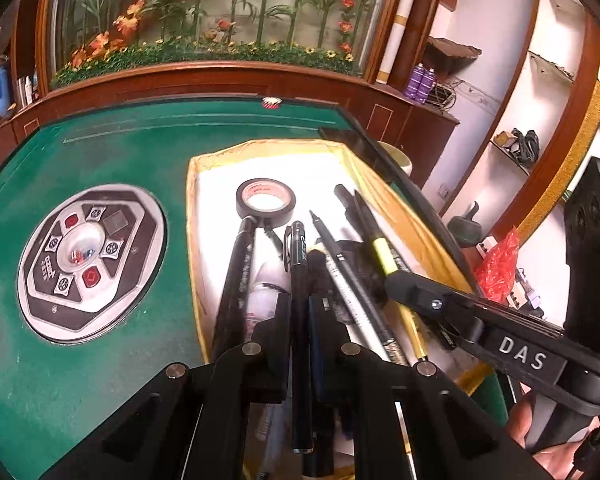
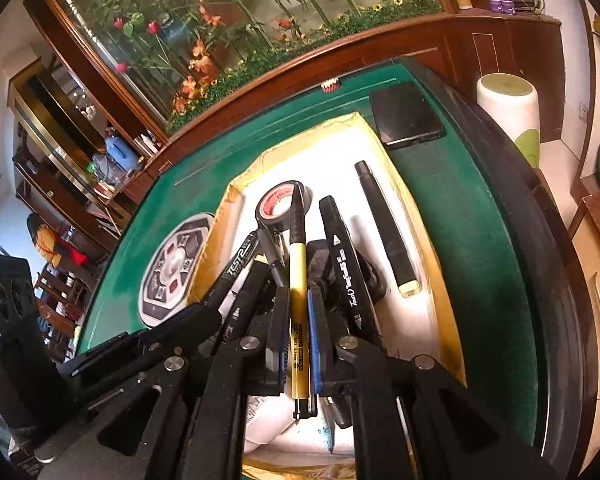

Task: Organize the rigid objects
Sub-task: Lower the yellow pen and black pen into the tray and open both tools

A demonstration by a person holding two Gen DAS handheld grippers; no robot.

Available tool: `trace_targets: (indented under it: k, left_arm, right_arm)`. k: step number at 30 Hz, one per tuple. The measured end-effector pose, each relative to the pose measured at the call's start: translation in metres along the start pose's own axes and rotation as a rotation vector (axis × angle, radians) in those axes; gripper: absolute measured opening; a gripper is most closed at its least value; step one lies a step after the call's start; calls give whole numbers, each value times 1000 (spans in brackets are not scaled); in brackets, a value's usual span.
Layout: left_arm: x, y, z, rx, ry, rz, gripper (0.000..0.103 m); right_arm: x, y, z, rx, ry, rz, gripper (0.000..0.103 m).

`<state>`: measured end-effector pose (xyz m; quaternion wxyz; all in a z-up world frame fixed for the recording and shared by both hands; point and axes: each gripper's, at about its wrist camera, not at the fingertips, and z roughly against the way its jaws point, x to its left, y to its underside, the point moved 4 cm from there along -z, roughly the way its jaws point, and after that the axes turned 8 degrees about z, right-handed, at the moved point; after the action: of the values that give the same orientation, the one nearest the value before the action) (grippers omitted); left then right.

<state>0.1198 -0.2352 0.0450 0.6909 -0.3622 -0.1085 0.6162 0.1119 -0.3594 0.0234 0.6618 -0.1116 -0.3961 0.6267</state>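
Nearest the left wrist camera, the left tool (image 1: 300, 322) has its jaws pinched together on a slim black pen with a pocket clip (image 1: 299, 280), gripped around mid-barrel so that the clip end points away over the box and the other end hangs back under the tool. In the right wrist view the right tool (image 2: 299, 320) is likewise clamped on a yellow-barrelled pen with a black grip section (image 2: 298, 276), its blue pad (image 2: 313, 336) pressing the printed barrel while the black tip reaches out toward the tape.

Both pens hang over the shallow box with a white floor and gold fabric lining (image 1: 204, 240), which sits on the green felt surface (image 1: 80, 152). The 2 tools are close together here, the right one crossing the left view from the right side.

Under the held pens lies a loose heap of dark pens and markers (image 1: 352, 280). To do this step well, each pen is best lowered parallel to that heap, let go only once it rests on something, and 1 at a time, so the tools do not knock each other.

Farther out, a long black marker with a pale yellow end (image 2: 384, 224) lies alone on bare white floor, a good lane to line things up with. Beyond it the black roll of tape with a red inner label (image 1: 265, 199) lies flat; pen tips should stop short of it. A flat black rectangular case (image 2: 408, 116) lies on the felt past the box.
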Motion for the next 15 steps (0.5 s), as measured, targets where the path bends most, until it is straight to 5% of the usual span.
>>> trace_targets:
  k: [15]
  left_arm:
    - [11, 4, -6, 2, -33, 5, 8]
  right_arm:
    - [-2, 5, -7, 30, 40, 7, 8]
